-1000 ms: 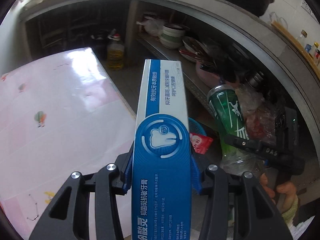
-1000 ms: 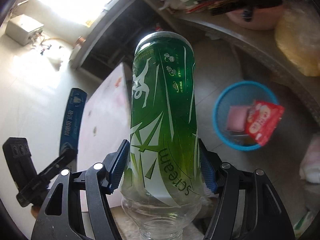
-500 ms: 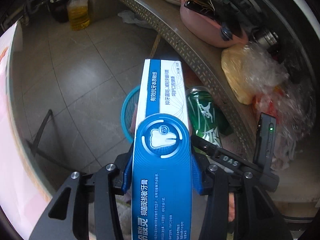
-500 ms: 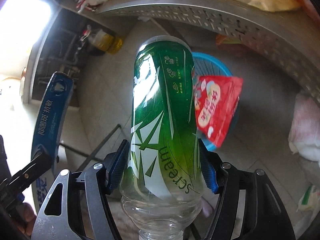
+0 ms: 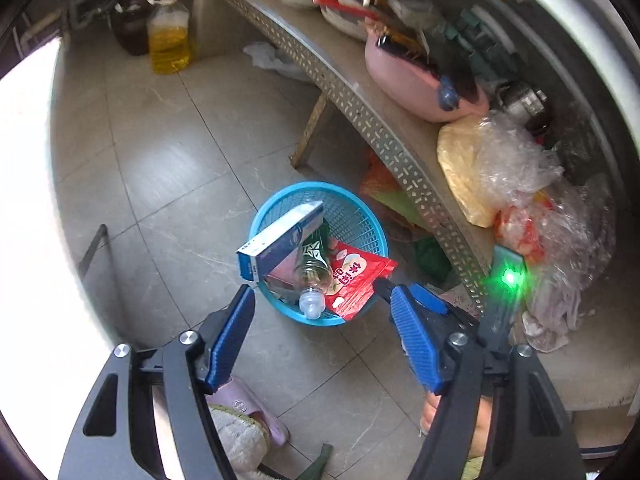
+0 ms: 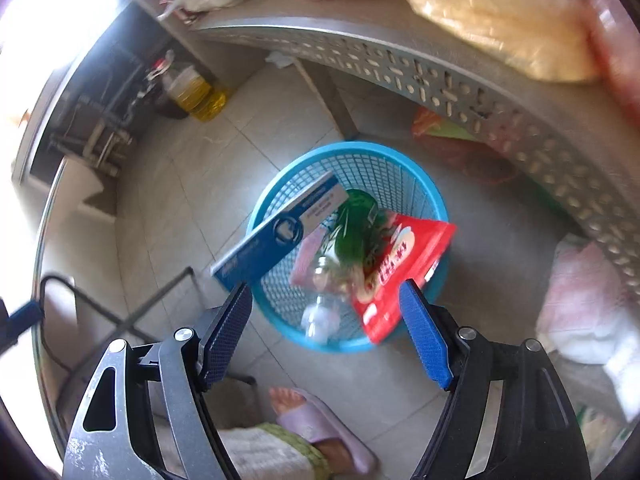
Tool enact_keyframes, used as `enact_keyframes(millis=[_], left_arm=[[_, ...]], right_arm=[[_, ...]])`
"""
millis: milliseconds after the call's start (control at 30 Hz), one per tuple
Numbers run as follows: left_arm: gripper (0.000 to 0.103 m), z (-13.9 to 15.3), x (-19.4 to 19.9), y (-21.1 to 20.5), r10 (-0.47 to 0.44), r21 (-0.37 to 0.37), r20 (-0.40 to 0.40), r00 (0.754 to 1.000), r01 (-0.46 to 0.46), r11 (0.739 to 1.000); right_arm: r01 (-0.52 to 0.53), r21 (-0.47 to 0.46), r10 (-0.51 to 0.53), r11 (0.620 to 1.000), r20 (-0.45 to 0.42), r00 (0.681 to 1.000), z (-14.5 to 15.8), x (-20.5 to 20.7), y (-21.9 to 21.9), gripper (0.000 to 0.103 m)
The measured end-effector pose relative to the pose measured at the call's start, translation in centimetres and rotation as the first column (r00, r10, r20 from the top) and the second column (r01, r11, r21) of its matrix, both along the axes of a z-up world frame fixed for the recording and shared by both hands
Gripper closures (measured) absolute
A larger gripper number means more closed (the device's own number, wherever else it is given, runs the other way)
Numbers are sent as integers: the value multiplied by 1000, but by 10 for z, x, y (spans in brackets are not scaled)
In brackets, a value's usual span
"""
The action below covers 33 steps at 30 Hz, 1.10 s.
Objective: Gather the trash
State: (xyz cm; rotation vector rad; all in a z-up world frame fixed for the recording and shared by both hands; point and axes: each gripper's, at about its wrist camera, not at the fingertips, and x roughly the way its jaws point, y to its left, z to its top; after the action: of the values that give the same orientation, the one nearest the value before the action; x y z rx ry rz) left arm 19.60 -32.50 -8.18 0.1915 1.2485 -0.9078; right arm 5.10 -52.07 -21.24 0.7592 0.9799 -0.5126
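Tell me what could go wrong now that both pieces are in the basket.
1. The toothpaste box leans across the blue basket rim with one end sticking out; it may tip onto the floor.
2. The red snack wrapper hangs over the near rim and could slide out.
3. The bottle lies on top of the pile, cap at the rim; the small basket looks full, so further trash may spill.
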Motion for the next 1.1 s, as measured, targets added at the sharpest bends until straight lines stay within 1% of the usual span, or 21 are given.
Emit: enact_keyframes(millis=[33,67,133,200,233,333,433,500,567,600,667,733,800,867,933,1000,1033,1100], left_arm=[[35,6,-5,11,2,-10,18,1000,-2,1000],[33,14,-10,23,3,-26,42,999,-2,1000],[29,28,-22,49,17,-49,95,995,-12,999],[25,43,-35,79,46,-74,154,987,-35,997],[21,50,-41,95,67,-85,180,981,-52,995],[11,65,-61,146,158,-117,244,957,-133,984],[6,73,-77,195,253,-127,267,930,-226,966],[6,77,-88,223,314,-128,281,907,-289,949],[6,79,-98,245,349,-121,303,887,-328,937],[6,79,-104,255,371,-118,320,872,-352,928],[6,78,-112,274,421,-109,358,834,-410,905],[6,77,-120,291,456,-95,389,800,-458,884],[6,78,-131,302,485,-85,436,758,-502,861],[6,77,-136,311,506,-58,482,715,-551,833],[6,76,-136,320,548,-36,490,678,-612,790],[6,75,-133,330,596,-28,477,645,-667,744],[6,75,-131,333,618,-21,471,629,-693,721],[6,72,-133,342,652,-12,458,605,-729,685]], right_arm=[[-21,-22,21,1000,1,1000,3,5,2,30],[-48,-49,49,998,11,999,14,-1,13,30],[-107,-108,112,988,39,993,36,-10,32,25],[-163,-179,178,970,66,982,60,-20,54,19],[-191,-220,213,957,81,974,74,-26,67,17],[-264,-314,317,912,129,940,108,-42,103,7],[-302,-401,389,865,153,909,136,-58,135,8],[-313,-448,422,837,167,891,149,-66,153,8],[-312,-480,435,820,167,885,160,-71,169,8],[-311,-495,442,811,171,880,165,-73,175,8],[-304,-526,453,794,180,873,171,-78,189,8],[-292,-569,454,769,163,876,177,-81,205,8],[-305,-598,470,741,138,872,182,-83,223,8],[-330,-626,489,706,94,867,182,-83,238,8],[-348,-659,500,666,49,865,179,-85,254,8],[-357,-681,505,639,22,863,176,-87,267,8],[-361,-682,506,636,14,863,174,-87,270,8],[-379,-671,511,637,0,859,170,-87,277,8]])
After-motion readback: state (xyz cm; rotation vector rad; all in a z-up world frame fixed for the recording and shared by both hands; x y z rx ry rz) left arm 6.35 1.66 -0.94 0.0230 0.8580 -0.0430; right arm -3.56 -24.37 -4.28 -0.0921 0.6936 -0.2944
